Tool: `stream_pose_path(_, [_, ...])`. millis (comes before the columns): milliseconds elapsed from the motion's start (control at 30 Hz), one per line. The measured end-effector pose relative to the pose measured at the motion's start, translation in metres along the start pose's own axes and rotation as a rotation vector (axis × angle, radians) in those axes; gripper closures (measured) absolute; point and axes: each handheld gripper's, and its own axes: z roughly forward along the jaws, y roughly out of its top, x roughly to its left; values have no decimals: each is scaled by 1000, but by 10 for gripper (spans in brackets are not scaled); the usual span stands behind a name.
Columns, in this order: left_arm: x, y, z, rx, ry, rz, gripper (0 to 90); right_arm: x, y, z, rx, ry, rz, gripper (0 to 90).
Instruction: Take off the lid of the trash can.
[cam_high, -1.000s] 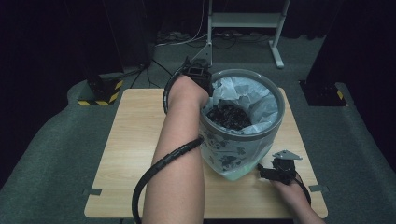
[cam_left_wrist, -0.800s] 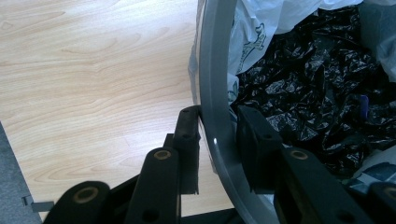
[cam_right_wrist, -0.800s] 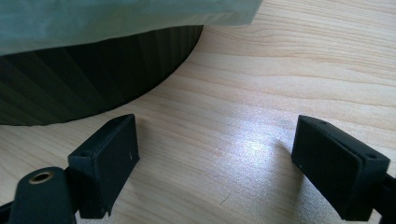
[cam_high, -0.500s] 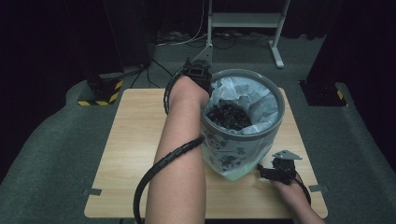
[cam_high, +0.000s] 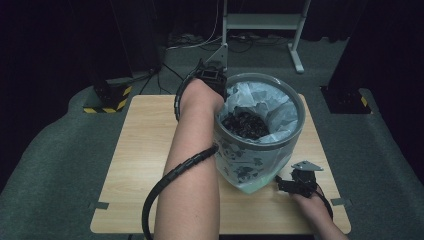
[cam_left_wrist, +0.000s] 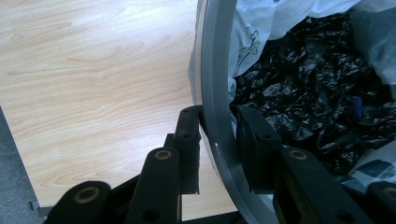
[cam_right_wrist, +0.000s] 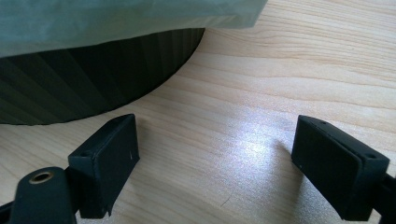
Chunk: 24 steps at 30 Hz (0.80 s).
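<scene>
Grey bin (cam_high: 260, 145): stood right of centre on the wooden table (cam_high: 145, 150), lined with a pale bag (cam_high: 272, 107), black crumpled plastic (cam_high: 245, 124) inside. Left gripper (cam_left_wrist: 218, 133): at the bin's 10 o'clock, jaws clamped across the grey rim (cam_left_wrist: 215, 70), one outside, one inside. Right gripper (cam_right_wrist: 215, 158): at the bin's 4 o'clock near its base, jaws wide apart over bare wood, holding nothing.
</scene>
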Motion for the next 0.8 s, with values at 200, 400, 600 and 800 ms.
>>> stream_pose_path(200, [-3,2,-16,-44,2,-12,703,0,0,0,0,0,-1,144])
stream_pose_path(400, [-5,3,-28,-105,-7,-32,717,0,0,0,0,2,-1,144])
stream_pose_path(600, [-4,4,-33,-142,-23,-48,722,0,0,0,1,2,-1,144])
stream_pose_path(800, [-4,5,-31,-148,-24,-56,742,0,0,0,1,2,-1,144])
